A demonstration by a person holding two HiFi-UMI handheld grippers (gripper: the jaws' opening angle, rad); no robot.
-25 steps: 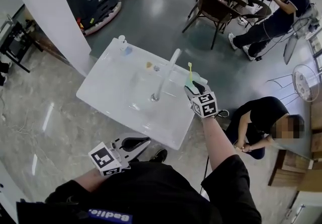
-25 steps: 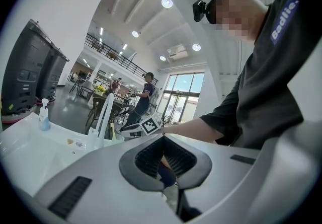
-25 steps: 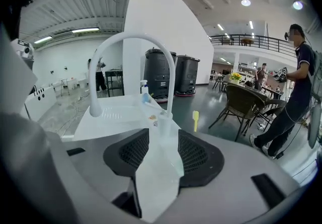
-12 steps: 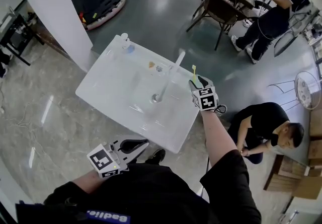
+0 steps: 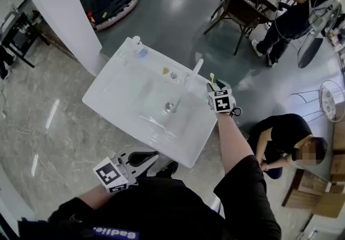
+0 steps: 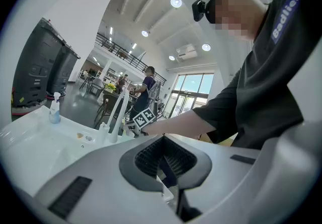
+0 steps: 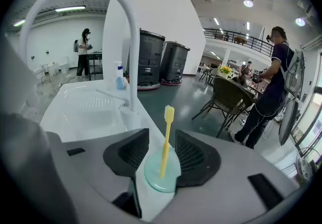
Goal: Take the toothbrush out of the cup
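A yellow toothbrush [image 7: 166, 137] stands upright, bristles up, in a pale green translucent cup [image 7: 162, 175] on the right rim of a white sink [image 5: 135, 88]. My right gripper [image 7: 162, 150] is open and its ribbed pads straddle the cup's rim, with the brush handle between them. From the head view the toothbrush [image 5: 212, 79] pokes up just beyond the right gripper [image 5: 215, 89]. My left gripper [image 5: 146, 156] hangs at the sink's near edge, far from the cup. In its own view the left gripper [image 6: 166, 163] has its pads together with nothing between them.
A tall white faucet [image 7: 131, 42] arches over the basin just left of the cup. A soap bottle [image 5: 138, 46] stands at the sink's far corner. A person [image 5: 285, 136] crouches on the floor right of the sink. Chairs and a table [image 5: 242, 7] stand beyond.
My right gripper has moved forward so its jaws now straddle the cup. The left gripper has stayed at the sink's near edge.
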